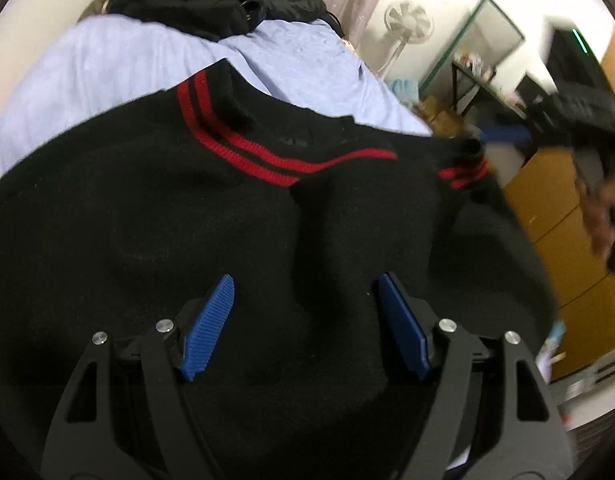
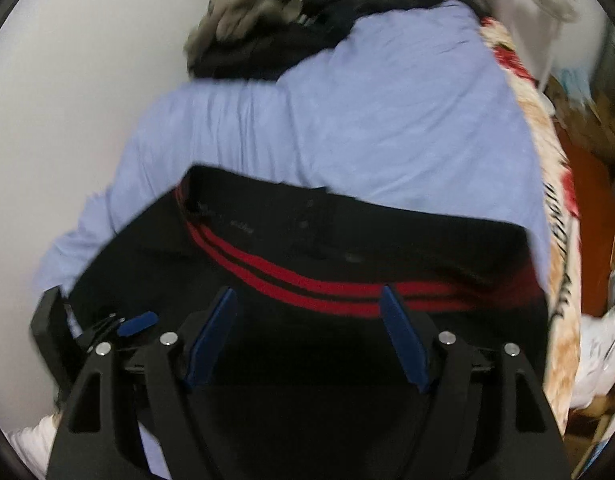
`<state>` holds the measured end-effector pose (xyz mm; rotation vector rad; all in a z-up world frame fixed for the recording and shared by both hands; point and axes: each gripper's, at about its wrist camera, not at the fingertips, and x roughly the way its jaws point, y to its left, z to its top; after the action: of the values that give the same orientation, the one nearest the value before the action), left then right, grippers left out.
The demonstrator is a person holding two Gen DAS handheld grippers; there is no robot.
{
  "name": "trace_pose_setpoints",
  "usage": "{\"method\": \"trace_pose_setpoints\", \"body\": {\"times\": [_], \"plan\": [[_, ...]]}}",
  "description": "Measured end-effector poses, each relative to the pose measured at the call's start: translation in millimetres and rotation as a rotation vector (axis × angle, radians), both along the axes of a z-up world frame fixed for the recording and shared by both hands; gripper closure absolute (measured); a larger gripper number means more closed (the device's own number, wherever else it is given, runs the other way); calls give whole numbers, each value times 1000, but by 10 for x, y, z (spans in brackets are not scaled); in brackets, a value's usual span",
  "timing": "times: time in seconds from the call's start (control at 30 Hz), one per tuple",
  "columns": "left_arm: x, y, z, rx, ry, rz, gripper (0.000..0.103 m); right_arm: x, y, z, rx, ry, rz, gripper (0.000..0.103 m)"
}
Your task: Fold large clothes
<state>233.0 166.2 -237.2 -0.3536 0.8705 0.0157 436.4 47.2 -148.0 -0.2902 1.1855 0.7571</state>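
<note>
A black knit sweater (image 1: 187, 220) with a double red stripe (image 1: 247, 152) lies spread on a light blue bed sheet (image 1: 107, 60). My left gripper (image 1: 305, 280) hovers over the sweater's body. It is open, and its blue pads grip nothing. In the right wrist view the same sweater (image 2: 307, 236) lies below my right gripper (image 2: 306, 290), which is open just short of the red stripe (image 2: 307, 284) and also empty. One blue pad of the left gripper (image 2: 137, 325) shows at the lower left there. A blurred hand (image 1: 603, 208) is at the right edge.
A heap of dark and grey clothes (image 1: 211, 4) sits at the far end of the bed sheet (image 2: 347, 120). A patterned blanket (image 2: 555, 240) hangs along the bed's right side. Beyond are a standing fan (image 1: 407, 20), a desk (image 1: 479, 80) and a wooden cabinet (image 1: 555, 208).
</note>
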Motion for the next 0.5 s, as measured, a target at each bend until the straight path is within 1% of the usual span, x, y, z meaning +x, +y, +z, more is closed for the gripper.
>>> {"method": "trace_pose_setpoints", "body": {"times": [0.03, 0.1, 0.17, 0.23, 0.27, 0.3, 0.37, 0.4, 0.43, 0.47, 0.5], "plan": [[46, -41, -20, 39, 1, -7, 27, 3, 118, -95, -21, 16, 10, 30], [123, -36, -99, 74, 5, -12, 24, 1, 403, -443, -114, 63, 31, 30], [164, 22, -166, 61, 7, 7, 24, 1, 548, -748, -198, 85, 28, 30], [179, 60, -183, 57, 8, 26, 24, 20, 596, -1102, -279, 106, 8, 32], [182, 74, -180, 53, 4, 32, 24, 23, 595, -1200, -272, 90, 10, 33], [183, 78, -170, 49, 0, 34, 24, 36, 581, -1229, -254, 86, 0, 34], [174, 122, -146, 17, -12, 34, 24, 63, 494, -1187, -191, 73, -57, 47], [158, 148, -124, -4, -22, 38, 24, 58, 445, -1135, -169, 49, -83, 66], [146, 167, -110, -22, -31, 42, 24, 40, 403, -1084, -148, 25, -98, 76], [128, 199, -82, -49, -43, 47, 24, -4, 340, -996, -131, -37, -122, 86], [114, 220, -58, -71, -54, 52, 24, -45, 270, -907, -89, -75, -137, 89]]}}
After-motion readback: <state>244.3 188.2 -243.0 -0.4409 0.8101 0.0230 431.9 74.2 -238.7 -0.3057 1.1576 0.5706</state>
